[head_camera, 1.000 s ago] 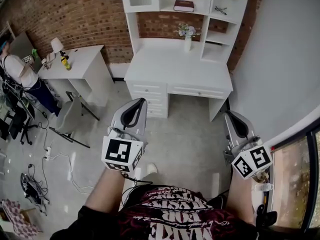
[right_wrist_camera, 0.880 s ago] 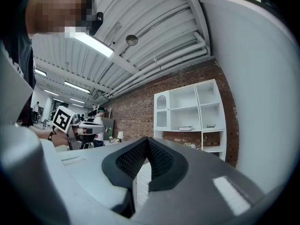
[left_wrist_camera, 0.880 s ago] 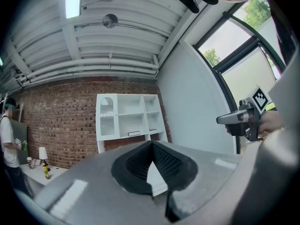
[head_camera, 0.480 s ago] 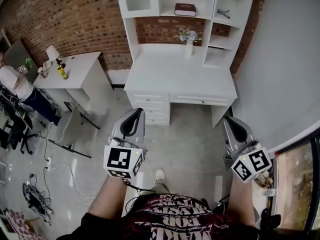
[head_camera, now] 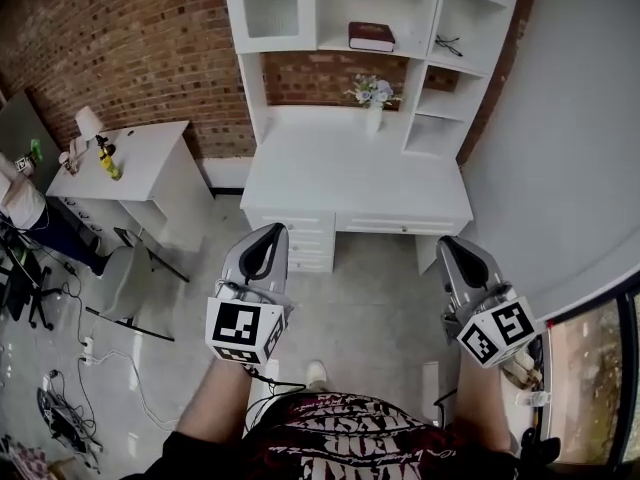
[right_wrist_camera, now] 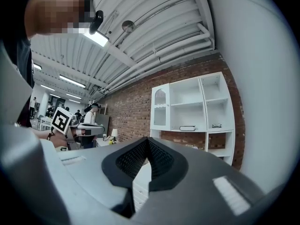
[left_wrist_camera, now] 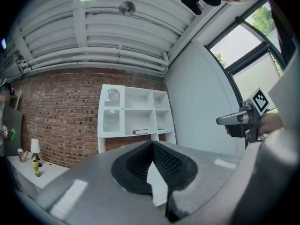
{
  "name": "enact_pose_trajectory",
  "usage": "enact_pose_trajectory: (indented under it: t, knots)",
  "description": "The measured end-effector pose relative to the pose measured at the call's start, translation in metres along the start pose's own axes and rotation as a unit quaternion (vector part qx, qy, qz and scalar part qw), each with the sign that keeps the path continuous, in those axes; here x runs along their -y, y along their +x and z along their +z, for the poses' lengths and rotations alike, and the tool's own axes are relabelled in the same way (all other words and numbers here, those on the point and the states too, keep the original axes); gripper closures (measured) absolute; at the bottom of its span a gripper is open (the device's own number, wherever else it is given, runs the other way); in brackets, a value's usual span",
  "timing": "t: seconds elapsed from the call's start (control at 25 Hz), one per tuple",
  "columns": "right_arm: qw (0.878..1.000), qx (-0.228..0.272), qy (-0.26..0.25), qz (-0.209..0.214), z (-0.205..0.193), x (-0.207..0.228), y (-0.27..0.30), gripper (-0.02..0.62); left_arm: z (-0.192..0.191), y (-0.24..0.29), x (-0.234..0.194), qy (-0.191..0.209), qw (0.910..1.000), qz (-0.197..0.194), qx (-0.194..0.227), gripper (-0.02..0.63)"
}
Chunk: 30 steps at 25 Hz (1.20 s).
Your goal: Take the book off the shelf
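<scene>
Book [head_camera: 371, 36], dark-covered, lies flat on the middle shelf [head_camera: 335, 47] of a white unit against a brick wall, above a white desk [head_camera: 330, 173] bearing a vase of flowers [head_camera: 373, 96]. Well apart from it, the left gripper [head_camera: 268, 231] and right gripper [head_camera: 449, 241] point toward the desk, each with jaws closed tip to tip on nothing.

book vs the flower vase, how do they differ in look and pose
The book is dark and lies flat; the flower vase is white and stands upright. The book sits in a shelf compartment; the flower vase stands on the desktop below it. Both rest on the same white desk unit.
</scene>
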State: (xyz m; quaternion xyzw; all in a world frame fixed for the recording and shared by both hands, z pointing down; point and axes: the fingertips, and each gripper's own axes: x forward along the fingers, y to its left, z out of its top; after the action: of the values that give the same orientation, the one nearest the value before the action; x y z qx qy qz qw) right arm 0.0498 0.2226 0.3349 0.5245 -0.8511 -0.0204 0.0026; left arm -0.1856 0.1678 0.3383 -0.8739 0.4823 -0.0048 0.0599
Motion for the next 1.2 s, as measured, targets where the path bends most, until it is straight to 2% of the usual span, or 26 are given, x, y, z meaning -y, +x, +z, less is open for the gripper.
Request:
enact_pose_trajectory:
  t: [0.12, 0.48, 0.68, 0.92, 1.04, 1.2]
  knots:
    - [1.0, -0.001, -0.001, 0.002, -0.001, 0.005, 0.02, 0.566, -0.005, 0.017, -0.013, -0.002, 1.0, 0.0, -0.003, 0.606]
    - [1.0, -0.019, 0.006, -0.016, -0.005, 0.02, 0.061, 0.566, 0.003, 0.067, -0.029, 0.007, 0.999, -0.043, 0.007, 0.606]
    - [0.999, -0.018, -0.011, -0.03, 0.003, 0.026, 0.07, 0.566, -0.013, 0.084, -0.036, 0.0, 0.998, -0.063, 0.0, 0.606]
    - [0.999, -0.007, -0.04, -0.027, 0.019, 0.029, 0.077, 0.566, -0.023, 0.099, -0.038, 0.0, 0.9971, -0.076, -0.008, 0.606]
    - [0.999, -0.008, -0.038, -0.031, 0.017, 0.04, 0.079, 0.566, -0.027, 0.114, -0.036, 0.003, 0.9964, -0.083, -0.015, 0.606]
    - [0.999, -0.006, -0.027, -0.032, 0.011, 0.064, 0.083, 0.566, -0.028, 0.137, -0.034, -0.014, 0.9965, -0.08, -0.016, 0.606]
